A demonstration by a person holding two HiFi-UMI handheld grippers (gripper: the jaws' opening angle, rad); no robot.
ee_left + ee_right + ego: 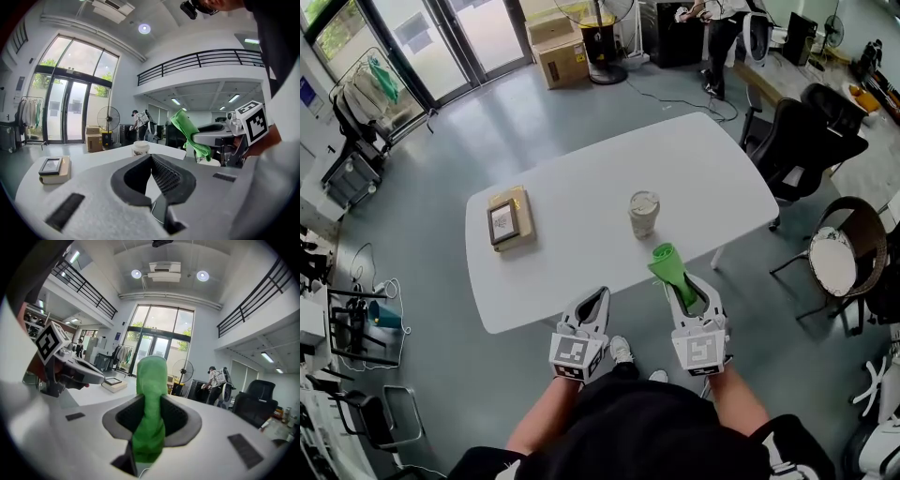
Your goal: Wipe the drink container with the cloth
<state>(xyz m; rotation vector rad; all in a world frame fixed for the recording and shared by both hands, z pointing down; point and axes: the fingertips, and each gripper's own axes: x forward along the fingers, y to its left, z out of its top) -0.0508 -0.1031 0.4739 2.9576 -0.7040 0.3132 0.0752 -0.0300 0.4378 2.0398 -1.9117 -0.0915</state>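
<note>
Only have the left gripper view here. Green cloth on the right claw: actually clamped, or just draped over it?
Observer: Clamped. The right gripper view shows the green cloth pinched between the two jaws of the right claw, with its free end standing up past them.
Operator: Has it reached the cup yet?
Observer: No. In the head view the cream lidded paper cup stands upright on the white table, just beyond the cloth's tip, with a strip of bare table between them.
Operator: Left claw near the cup?
Observer: No. The head view puts the left claw at the table's near edge, well short of the cup.
</note>
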